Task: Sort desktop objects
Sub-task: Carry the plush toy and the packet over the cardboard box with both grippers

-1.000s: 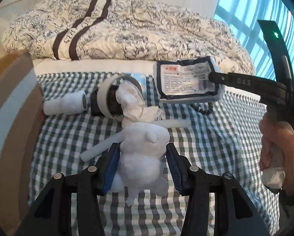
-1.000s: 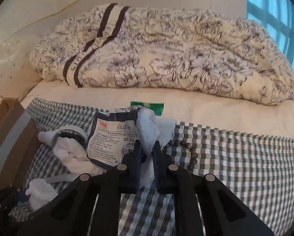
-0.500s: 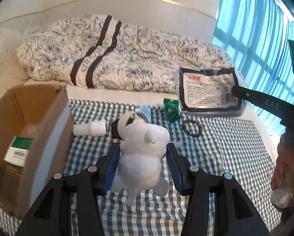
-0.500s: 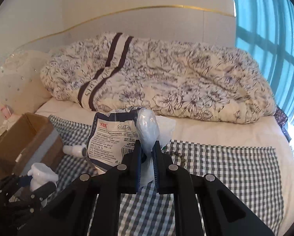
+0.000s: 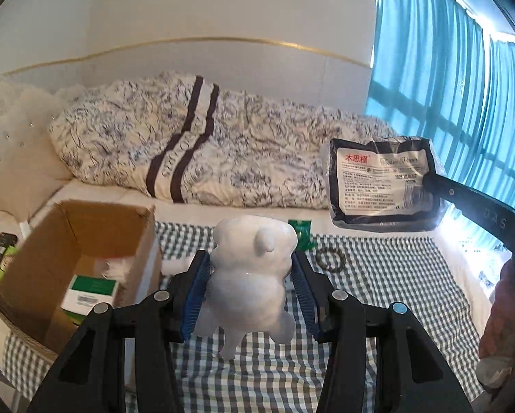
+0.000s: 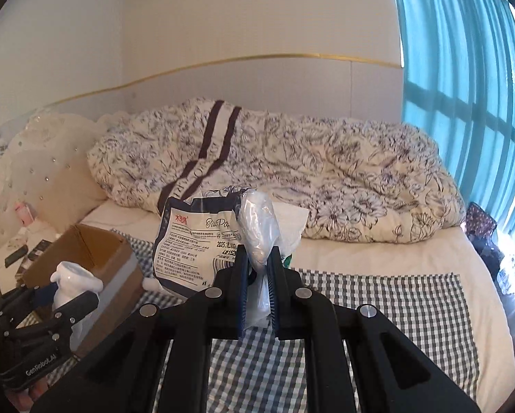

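Nearest the left camera, the left gripper (image 5: 250,287) was clamped on a white figurine (image 5: 252,275), its blue pads pressed to the figure's flanks, holding it in the air above the checked cloth (image 5: 378,309). The right gripper (image 6: 259,289) had its jaws pinched together on the crumpled plastic end of a tissue pack (image 6: 195,244), which hung out to the left of the fingers, also clear of the cloth. Left of both stood the open cardboard box (image 5: 71,241) with a green-and-white carton (image 5: 88,290) already inside; a bead bracelet (image 5: 329,258) and a green packet (image 5: 300,234) lay on the cloth farther back, before the rumpled quilt (image 5: 223,158). I judged the pack the likelier failure: gripped only by loose film at one end, its weight could drag the wrapper through the pads on the swing toward the box. The glossy, rounded figurine could twist or slip if squeezed unevenly. Against the frame a second earlier, both grippers had risen well off the cloth, and the box opening had come into view beside the figurine.
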Demonstrator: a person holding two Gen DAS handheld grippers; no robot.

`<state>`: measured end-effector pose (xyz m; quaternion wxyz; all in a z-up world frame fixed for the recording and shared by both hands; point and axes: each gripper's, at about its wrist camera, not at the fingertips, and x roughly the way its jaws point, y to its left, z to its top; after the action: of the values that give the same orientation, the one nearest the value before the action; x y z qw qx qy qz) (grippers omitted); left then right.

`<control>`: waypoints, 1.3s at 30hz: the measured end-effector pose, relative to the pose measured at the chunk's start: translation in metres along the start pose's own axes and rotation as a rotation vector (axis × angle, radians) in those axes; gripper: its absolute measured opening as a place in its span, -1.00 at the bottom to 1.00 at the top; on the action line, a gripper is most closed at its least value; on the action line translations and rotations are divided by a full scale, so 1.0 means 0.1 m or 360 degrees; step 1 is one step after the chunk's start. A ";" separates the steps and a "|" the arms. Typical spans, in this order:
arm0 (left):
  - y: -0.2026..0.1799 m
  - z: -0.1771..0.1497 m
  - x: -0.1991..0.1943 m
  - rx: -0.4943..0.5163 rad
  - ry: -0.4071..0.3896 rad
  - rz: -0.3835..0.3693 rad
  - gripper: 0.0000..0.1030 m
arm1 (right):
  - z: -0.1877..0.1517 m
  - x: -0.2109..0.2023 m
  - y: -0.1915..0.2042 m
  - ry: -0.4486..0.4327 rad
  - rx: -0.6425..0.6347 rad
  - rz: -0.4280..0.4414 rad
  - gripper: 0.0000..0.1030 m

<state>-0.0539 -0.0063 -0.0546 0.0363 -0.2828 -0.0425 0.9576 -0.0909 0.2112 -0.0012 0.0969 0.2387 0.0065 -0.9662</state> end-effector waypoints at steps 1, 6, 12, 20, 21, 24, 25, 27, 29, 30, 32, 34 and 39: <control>0.02 0.03 -0.06 0.0000 -0.0017 0.0007 -0.04 | 0.02 -0.05 0.02 -0.0016 0.0001 0.0003 -0.81; 0.09 0.10 -0.25 0.0006 -0.0038 0.0027 -0.04 | 0.10 -0.24 0.17 -0.0088 0.0007 0.0009 -0.80; 0.32 0.20 -0.46 0.0009 -0.0103 0.0087 -0.04 | 0.18 -0.27 0.43 -0.0120 0.0009 0.0070 -0.81; 0.78 0.26 -0.62 -0.0015 -0.0134 0.0201 -0.04 | 0.26 -0.18 0.88 -0.0143 -0.0011 0.0175 -0.81; 0.82 0.27 -0.64 -0.0017 -0.0135 0.0212 -0.04 | 0.26 -0.18 0.94 -0.0143 -0.0014 0.0186 -0.81; 1.00 0.27 -0.66 -0.0023 -0.0141 0.0268 -0.04 | 0.27 -0.13 1.11 -0.0136 -0.0033 0.0224 -0.81; 1.06 0.28 -0.67 -0.0027 -0.0145 0.0285 -0.04 | 0.27 -0.11 1.17 -0.0132 -0.0042 0.0236 -0.81; 1.16 0.29 -0.69 -0.0038 -0.0153 0.0311 -0.04 | 0.28 -0.05 1.30 -0.0117 -0.0060 0.0261 -0.80; 1.27 0.30 -0.70 -0.0051 -0.0161 0.0344 -0.04 | 0.27 0.01 1.43 -0.0098 -0.0079 0.0288 -0.80; 1.34 0.31 -0.71 -0.0063 -0.0163 0.0359 -0.04 | 0.26 0.05 1.50 -0.0088 -0.0091 0.0300 -0.80; 1.46 0.30 -0.71 -0.0085 -0.0161 0.0383 -0.04 | 0.24 0.11 1.63 -0.0069 -0.0120 0.0323 -0.80; 1.57 0.29 -0.68 -0.0097 -0.0152 0.0399 -0.04 | 0.23 0.17 1.74 -0.0054 -0.0139 0.0339 -0.80; 1.86 0.22 -0.58 -0.0125 -0.0105 0.0464 -0.04 | 0.22 0.35 2.01 -0.0021 -0.0165 0.0385 -0.80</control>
<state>-0.0256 -0.1975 -0.0238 -0.1158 -0.2554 -0.0397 0.9590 -0.0934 0.0066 0.0084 0.2249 0.2262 0.0271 -0.9474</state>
